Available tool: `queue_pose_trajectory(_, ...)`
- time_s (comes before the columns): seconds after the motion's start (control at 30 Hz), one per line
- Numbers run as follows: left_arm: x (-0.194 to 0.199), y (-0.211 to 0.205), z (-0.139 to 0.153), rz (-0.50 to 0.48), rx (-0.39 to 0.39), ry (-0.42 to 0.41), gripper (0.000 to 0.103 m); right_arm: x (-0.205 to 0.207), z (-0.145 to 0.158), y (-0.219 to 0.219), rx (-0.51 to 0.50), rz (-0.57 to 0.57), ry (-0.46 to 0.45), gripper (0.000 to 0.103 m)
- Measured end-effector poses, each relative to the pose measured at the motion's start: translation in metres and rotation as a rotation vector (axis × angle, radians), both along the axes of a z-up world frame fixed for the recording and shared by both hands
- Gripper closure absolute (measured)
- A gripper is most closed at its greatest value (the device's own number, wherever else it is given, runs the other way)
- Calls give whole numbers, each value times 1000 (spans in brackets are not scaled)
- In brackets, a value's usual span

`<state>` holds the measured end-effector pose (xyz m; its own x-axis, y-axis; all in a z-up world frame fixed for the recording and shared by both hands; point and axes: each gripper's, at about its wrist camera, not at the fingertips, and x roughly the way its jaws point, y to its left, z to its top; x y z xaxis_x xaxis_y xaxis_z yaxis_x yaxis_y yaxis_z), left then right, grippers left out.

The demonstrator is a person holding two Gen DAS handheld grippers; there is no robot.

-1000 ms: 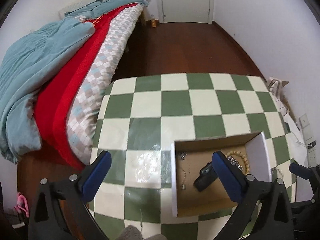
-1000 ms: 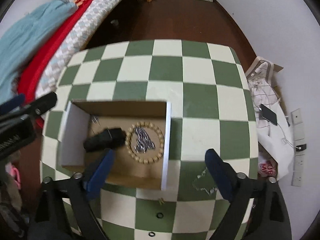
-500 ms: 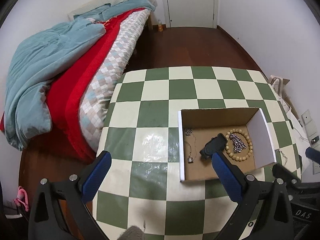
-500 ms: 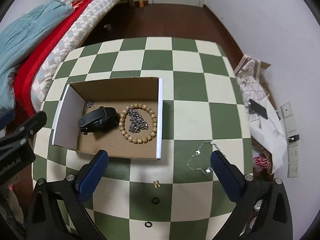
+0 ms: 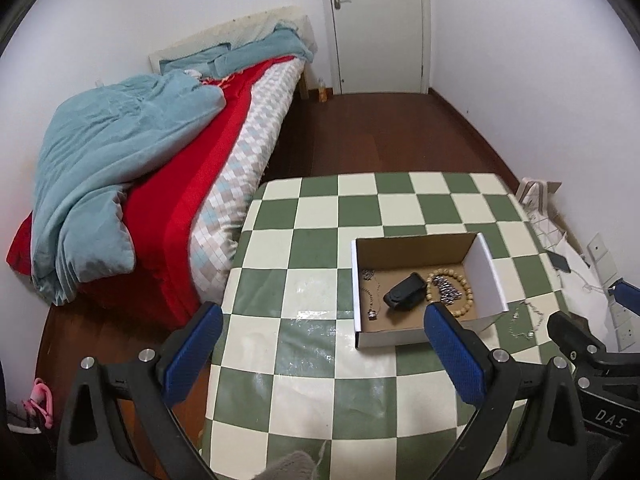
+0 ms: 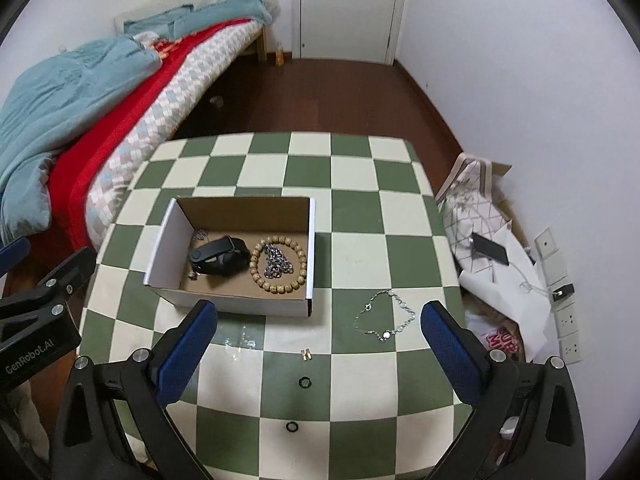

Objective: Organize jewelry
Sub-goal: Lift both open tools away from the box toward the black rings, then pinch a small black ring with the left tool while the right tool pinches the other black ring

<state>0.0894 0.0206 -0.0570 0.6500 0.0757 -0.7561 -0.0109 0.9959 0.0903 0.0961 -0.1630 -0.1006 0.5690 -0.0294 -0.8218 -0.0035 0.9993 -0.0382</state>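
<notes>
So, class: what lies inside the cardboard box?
Inside the box: a black band, a bead bracelet ringing a silver chain, and a thin necklace. The band hides part of the floor.

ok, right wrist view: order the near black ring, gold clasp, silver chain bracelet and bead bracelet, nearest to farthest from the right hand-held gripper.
1. Near black ring, on the table just ahead of the right hand-held gripper.
2. Gold clasp, a little farther up, centre.
3. Silver chain bracelet, on the table to the right.
4. Bead bracelet, inside the cardboard box, left.
</notes>
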Motion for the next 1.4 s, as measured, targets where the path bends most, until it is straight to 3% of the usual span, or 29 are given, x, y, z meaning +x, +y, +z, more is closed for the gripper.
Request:
queue_pose_trajectory(0.33,-36,-2,29,21,-10,-91,0,-42,42,-2,18,-5,-108,0)
queue_pose_trajectory(0.53,-46,-15,3,66,128,-118,0,-62,37,-21,104,-19,-116,0)
queue_pose_trajectory(0.6,-47,-26,-22,85,199,-95,0,-65,24,-33,118,-43,-91,1)
queue_pose_trajectory(0.67,-48,-38,-48,74,233,-47,0,-68,2,-51,146,-68,-42,14)
queue_pose_trajectory(0.7,-48,-44,-60,62,239,-20,0,-68,-8,-59,151,-81,-18,33)
queue_pose_trajectory(0.73,-50,-52,-74,44,243,11,0,-69,-21,-67,155,-96,15,45)
queue_pose_trajectory(0.93,-61,-109,-140,-105,229,184,0,-81,-79,-108,189,-178,117,46)
queue_pose_trajectory(1.1,-62,-138,-164,-185,156,278,1,-85,-104,-134,232,-246,161,46)
queue_pose_trajectory(1.13,-61,-142,-168,-196,146,288,3,-85,-107,-138,235,-255,164,46)
queue_pose_trajectory(1.2,-62,-148,-172,-218,126,301,23,-84,-109,-143,240,-267,166,46)
queue_pose_trajectory(1.33,-61,-157,-176,-250,91,309,46,-81,-110,-147,245,-277,167,46)
queue_pose_trajectory(1.4,-60,-160,-175,-270,75,309,68,-80,-111,-148,247,-279,170,46)
